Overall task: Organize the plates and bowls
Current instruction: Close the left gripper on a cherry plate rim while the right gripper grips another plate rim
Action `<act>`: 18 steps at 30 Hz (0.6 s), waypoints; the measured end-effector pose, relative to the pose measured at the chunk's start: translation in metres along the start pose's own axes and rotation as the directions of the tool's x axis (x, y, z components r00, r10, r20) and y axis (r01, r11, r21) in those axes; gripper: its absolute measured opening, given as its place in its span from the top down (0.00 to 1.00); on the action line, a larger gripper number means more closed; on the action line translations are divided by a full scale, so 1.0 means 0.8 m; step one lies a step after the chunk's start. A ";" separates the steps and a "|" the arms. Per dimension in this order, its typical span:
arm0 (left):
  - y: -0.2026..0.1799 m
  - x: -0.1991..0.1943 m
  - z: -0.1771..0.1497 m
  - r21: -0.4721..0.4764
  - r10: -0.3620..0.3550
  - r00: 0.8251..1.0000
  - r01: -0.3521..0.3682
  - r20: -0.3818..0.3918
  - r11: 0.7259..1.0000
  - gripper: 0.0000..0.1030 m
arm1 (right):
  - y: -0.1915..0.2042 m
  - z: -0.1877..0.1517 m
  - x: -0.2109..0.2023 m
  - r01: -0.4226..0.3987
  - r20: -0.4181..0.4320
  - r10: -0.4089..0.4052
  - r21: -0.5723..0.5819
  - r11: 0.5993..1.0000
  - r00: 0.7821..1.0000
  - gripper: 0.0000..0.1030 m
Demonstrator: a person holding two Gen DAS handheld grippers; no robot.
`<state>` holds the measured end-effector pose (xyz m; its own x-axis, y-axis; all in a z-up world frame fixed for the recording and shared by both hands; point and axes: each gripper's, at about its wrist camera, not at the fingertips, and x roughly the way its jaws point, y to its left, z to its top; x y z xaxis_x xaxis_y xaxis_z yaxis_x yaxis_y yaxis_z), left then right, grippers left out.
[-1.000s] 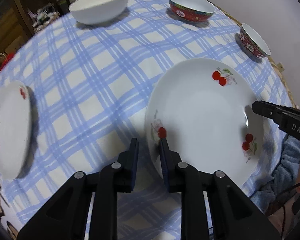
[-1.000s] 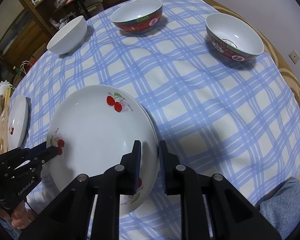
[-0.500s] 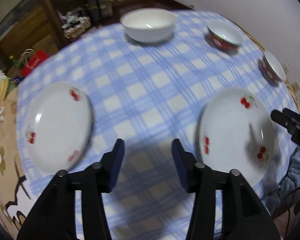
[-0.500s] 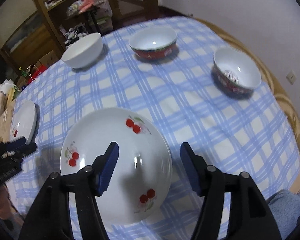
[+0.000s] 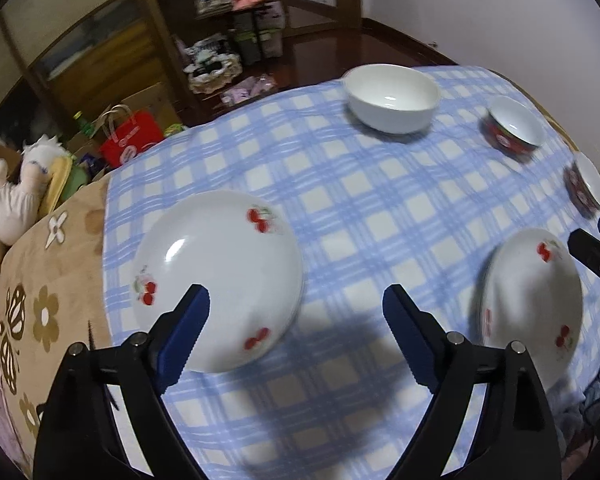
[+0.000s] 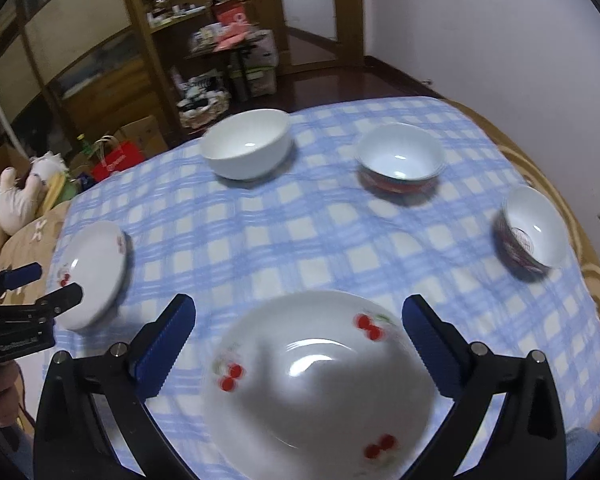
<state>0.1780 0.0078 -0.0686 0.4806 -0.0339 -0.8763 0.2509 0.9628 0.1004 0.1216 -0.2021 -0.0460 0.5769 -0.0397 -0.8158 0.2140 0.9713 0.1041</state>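
Both left tongs [image 5: 296, 332] and right tongs [image 6: 300, 344] gape wide, holding nothing; one plate [image 5: 220, 276] lies left, well apart from the stack [image 6: 320, 380] on the tabletop [image 6: 300, 248]; recommend gripping its near rim squarely and lifting level.

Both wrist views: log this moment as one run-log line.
left tongs open, empty | right tongs open, empty | cherry plates on tablecloth | three bowls unstacked
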 end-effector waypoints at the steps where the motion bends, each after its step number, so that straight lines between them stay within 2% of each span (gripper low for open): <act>1: 0.009 0.003 0.000 -0.019 0.011 1.000 -0.011 -0.001 1.000 0.15 | 0.008 0.003 0.002 -0.011 0.006 0.011 -0.009 1.000 1.000 0.00; 13: 0.098 0.027 0.001 -0.177 0.071 0.995 -0.082 -0.065 0.981 0.15 | 0.113 0.035 0.051 -0.149 -0.038 0.146 -0.100 0.984 0.989 0.00; 18: 0.138 0.032 -0.009 -0.294 0.065 0.998 -0.065 -0.009 0.953 0.15 | 0.144 0.040 0.074 -0.210 -0.061 0.204 -0.110 0.971 0.977 0.00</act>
<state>0.2123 0.1154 -0.0830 0.4883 0.0315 -0.8721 -0.0395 0.9991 0.0140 0.2056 -0.0998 -0.0637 0.5591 0.1739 -0.8106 -0.0001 0.9778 0.2097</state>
